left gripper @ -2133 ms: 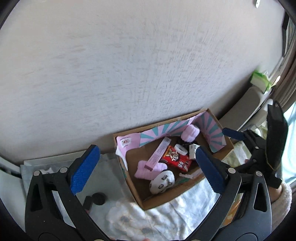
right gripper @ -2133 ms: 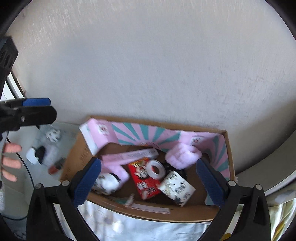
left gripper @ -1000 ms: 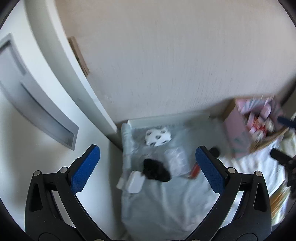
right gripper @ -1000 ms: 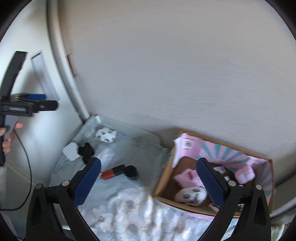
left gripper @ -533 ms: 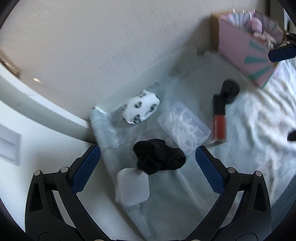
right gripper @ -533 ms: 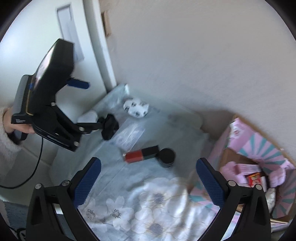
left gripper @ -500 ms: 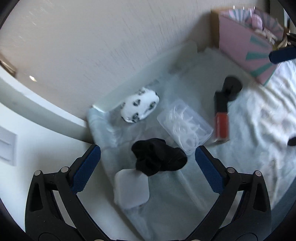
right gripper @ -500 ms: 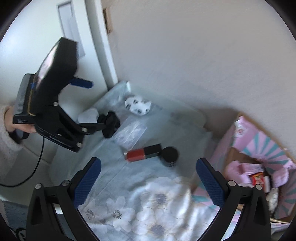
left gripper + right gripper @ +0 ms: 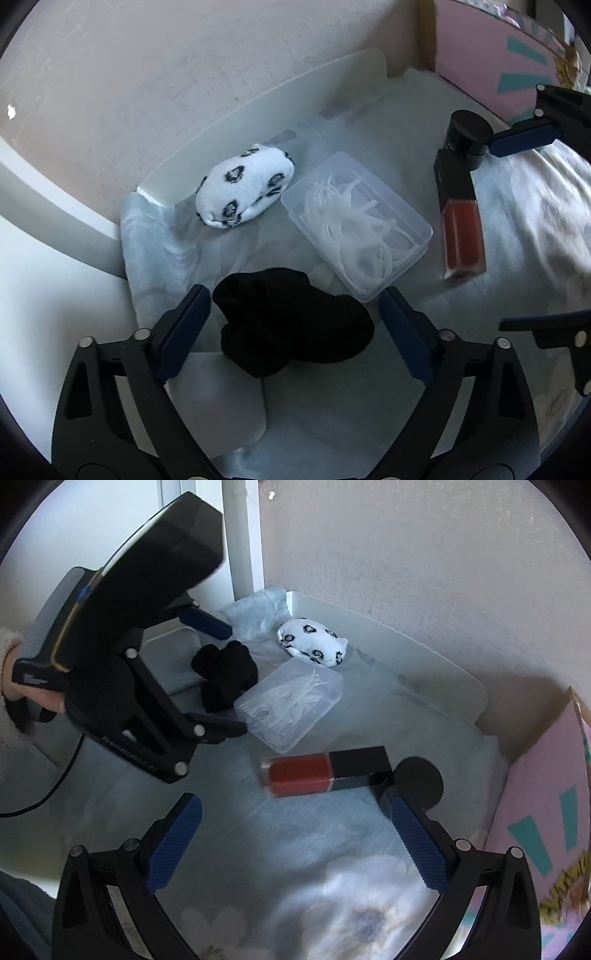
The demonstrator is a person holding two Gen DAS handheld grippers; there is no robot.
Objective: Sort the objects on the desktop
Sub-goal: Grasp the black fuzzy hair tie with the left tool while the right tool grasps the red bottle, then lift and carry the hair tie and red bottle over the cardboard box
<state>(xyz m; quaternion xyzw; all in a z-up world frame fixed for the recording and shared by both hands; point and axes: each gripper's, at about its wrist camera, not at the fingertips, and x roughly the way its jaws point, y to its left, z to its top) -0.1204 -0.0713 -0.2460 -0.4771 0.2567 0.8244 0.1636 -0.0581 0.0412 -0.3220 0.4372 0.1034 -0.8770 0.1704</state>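
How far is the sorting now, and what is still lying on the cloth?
Done: nothing can be confirmed, since the pink box hardly shows its inside.
In hand: nothing yet. The left claw is closing around the black cloth bundle; the right claw hangs open at the red bottle.
Left: spotted sock, clear case, black cap.

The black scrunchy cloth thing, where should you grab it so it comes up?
Probably grab the black cloth bundle across its bunched middle, coming from above. It is a soft lump lying loose on the pale cloth, and the left hand-held gripper already has its closing jaws either side, pads not yet pressing.
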